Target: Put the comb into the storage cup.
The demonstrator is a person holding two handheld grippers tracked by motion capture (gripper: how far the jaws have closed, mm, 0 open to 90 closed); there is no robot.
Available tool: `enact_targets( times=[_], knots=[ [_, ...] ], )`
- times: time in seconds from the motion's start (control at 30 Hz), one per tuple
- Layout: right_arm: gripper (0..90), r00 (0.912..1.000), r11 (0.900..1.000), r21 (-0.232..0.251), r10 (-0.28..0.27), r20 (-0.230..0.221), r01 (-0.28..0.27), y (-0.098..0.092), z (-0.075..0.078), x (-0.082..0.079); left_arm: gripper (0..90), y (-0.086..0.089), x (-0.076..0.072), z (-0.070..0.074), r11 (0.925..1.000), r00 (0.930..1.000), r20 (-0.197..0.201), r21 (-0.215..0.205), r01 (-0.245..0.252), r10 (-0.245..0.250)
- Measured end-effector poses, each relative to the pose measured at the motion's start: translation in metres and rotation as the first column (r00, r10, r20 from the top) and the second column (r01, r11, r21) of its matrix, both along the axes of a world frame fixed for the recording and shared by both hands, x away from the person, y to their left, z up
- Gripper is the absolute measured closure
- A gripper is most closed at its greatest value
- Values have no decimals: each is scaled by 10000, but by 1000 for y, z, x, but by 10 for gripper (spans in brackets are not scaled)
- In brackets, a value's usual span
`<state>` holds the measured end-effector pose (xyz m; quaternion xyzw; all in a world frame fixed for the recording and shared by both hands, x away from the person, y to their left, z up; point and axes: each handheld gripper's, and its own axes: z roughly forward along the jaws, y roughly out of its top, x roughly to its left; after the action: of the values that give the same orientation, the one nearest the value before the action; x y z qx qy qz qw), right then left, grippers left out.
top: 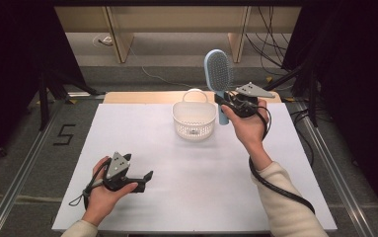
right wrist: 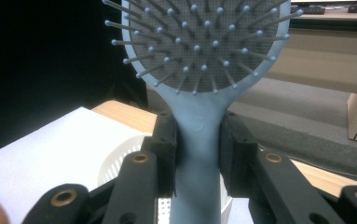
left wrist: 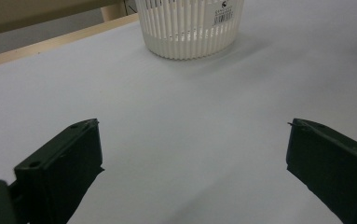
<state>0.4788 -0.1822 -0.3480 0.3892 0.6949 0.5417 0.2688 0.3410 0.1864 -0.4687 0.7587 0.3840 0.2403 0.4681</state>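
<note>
A wide desk (top: 176, 197) with a smooth white top and a pale wooden strip along its far edge carries the scene. Towards the far middle of it stands a round white plastic basket (top: 193, 120) with slatted walls and a thin hoop handle rising at its back; in the left gripper view the same basket (left wrist: 188, 28) stands upright on the bare white surface, well ahead of the jaws, with a small barcode sticker on its wall. Just to the right of the basket, lifted clear of the desk, is a light blue plastic hairbrush (top: 219, 74) with an oval head and a grey pad of ball-tipped bristles; it is held upright, head uppermost, its handle running down past the basket's right rim. The right gripper (top: 228, 101), black with a grey three-cornered plate on top, is clamped on that handle: in the right gripper view the two jaws press on either side of the blue handle just below the neck of the hairbrush (right wrist: 199, 130), and the basket's rim shows below and behind. The left gripper (top: 147, 177) sits low over the near left part of the desk, well apart from the basket, in the person's left hand; its jaws stand wide apart with only bare white surface between them, holding nothing.
</note>
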Motion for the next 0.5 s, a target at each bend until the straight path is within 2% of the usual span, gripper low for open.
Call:
enact_targets(
  times=[0.5],
  knots=[
    [709, 10000, 10000, -26, 65, 33, -65, 6, 5, 3, 29, 0, 0, 0, 10000, 10000, 12, 9, 1, -1]
  ],
)
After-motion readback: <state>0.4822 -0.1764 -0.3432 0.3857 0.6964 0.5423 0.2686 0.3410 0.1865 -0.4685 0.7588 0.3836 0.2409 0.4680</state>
